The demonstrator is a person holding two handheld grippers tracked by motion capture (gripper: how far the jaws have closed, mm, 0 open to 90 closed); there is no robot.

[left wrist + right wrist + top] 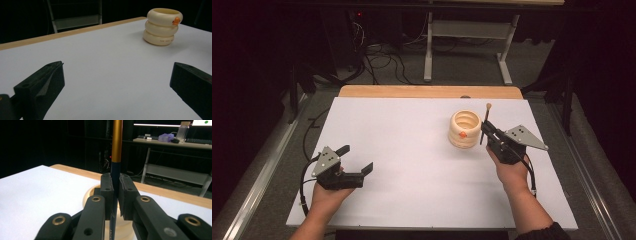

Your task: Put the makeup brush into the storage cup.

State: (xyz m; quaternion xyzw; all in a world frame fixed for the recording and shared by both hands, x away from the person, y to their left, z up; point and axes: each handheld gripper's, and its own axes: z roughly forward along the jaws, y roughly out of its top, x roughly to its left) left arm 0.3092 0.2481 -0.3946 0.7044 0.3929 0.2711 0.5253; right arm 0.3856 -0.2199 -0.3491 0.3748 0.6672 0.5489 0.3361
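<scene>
Right gripper clamps a brush upright beside the ringed holder; left gripper waits open.

From the high view, the right gripper (490, 133) holds a thin brush (486, 116) near-vertical, pale tip up, just beside the cream ringed holder (465, 128); its lower end is hidden behind the jaws. The left gripper (357, 159) rests well apart on the white tabletop (412, 150), jaws spread. In the left gripper view, both jaws stand wide with bare tabletop between them and the holder (162, 26), with its orange spot, far off. In the right gripper view, the jaws pinch the brush's (116, 157) dark shaft; its gold ferrule runs off the top edge, and the holder (93, 192) sits mostly hidden behind the jaws.
</scene>
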